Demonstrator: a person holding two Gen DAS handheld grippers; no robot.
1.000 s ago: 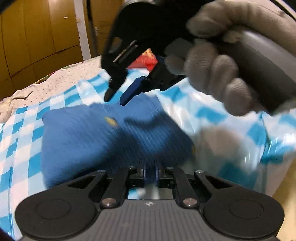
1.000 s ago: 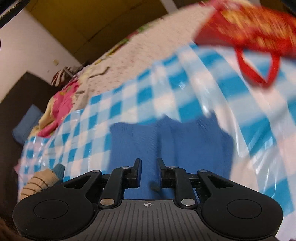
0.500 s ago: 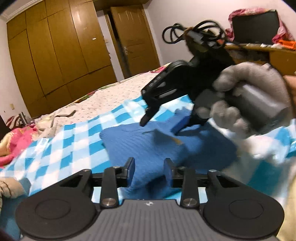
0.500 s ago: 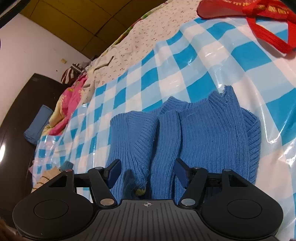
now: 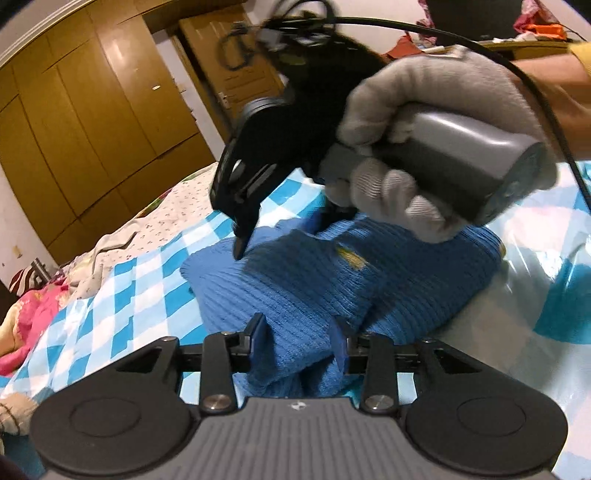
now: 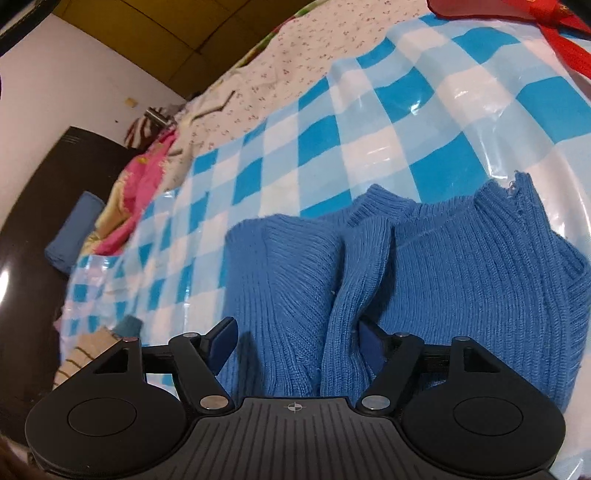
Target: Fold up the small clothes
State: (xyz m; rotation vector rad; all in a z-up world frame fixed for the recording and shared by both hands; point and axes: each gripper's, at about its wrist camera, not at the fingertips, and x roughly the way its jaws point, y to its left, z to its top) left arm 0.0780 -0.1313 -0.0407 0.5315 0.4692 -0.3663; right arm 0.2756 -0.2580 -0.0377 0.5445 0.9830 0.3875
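1. Two grippers are seen over one blue knitted sweater [image 6: 461, 280], which is laid folded on a blue and white checked plastic sheet [image 6: 388, 110] spread on a bed.
2. The left gripper [image 5: 299, 341] is held low at the near edge of the sweater; its jaws are parted, and a bunched fold of the knit is seen between them, but not pressed.
3. The right gripper [image 6: 295, 341] is held with its jaws spread wide, and a folded ridge of the sweater is seen in the gap, touched by neither finger.
4. In the left wrist view the right gripper is shown from the side, carried by a hand in a grey glove [image 5: 413, 147]; one fingertip [image 5: 239, 251] is pointed down at the far edge of the sweater.
5. A red bag [image 6: 517, 14] is placed on the sheet, well apart from the sweater.
6. Brown wardrobe doors [image 5: 92, 129] are seen behind the bed.
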